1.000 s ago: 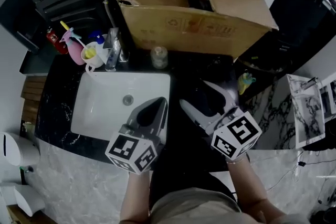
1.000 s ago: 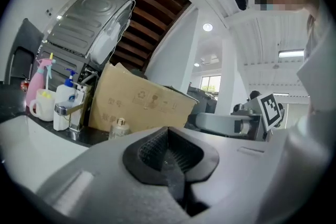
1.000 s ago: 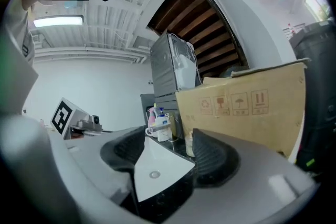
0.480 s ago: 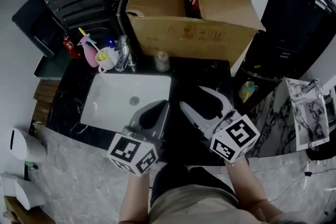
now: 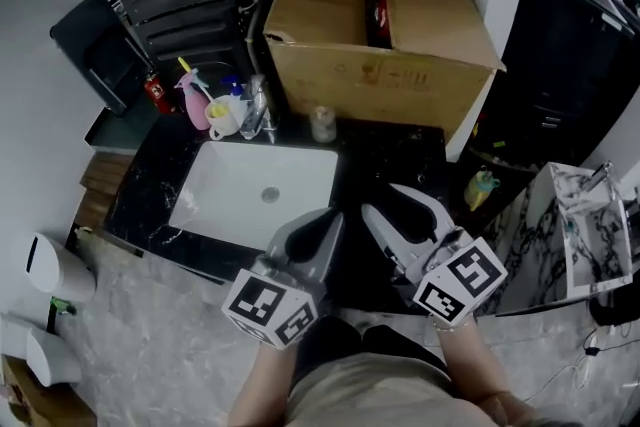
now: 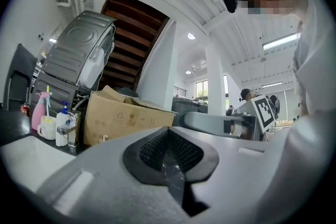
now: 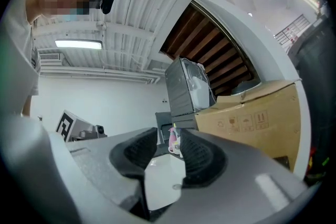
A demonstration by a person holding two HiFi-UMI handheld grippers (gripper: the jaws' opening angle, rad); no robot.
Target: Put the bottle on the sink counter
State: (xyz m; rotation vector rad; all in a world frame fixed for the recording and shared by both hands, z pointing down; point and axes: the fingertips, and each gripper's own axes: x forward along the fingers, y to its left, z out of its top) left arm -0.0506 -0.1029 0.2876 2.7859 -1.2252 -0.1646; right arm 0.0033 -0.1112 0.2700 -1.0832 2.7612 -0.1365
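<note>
Grippers: two, both low in the head view, at the near edge of the counter.

Left gripper (image 5: 325, 223): its jaws are sitting pressed together, with nothing between them.

Right gripper (image 5: 383, 202): its jaws are standing partly apart, having just been closing in. The gap is holding nothing, and the basin is showing through it in the right gripper view.

Each gripper is carrying one marker cube, two in all: left cube (image 5: 268, 307), right cube (image 5: 460, 280).

Task item: one small clear bottle with a pale cap (image 5: 322, 123) is standing upright on the black marbled counter (image 5: 395, 155). It is sitting just in front of the brown cardboard box (image 5: 400, 65) and just behind the rear right corner of the white rectangular basin (image 5: 240, 200). It is standing well apart from both grippers, and neither is touching it.

Box: one, its top flaps standing open. One red thing (image 5: 376, 7) is showing inside; its kind is not readable.

Faucet: one chrome faucet (image 5: 258, 110) is standing at the basin's rear rim, left of the bottle.

Cluster beside the faucet, on its left, four items:
- one pink spray bottle (image 5: 192, 95)
- one pale cup (image 5: 222, 115)
- one white pump bottle with a blue top (image 6: 62, 124)
- one small red item (image 5: 154, 93), farthest left, kind not readable
</note>
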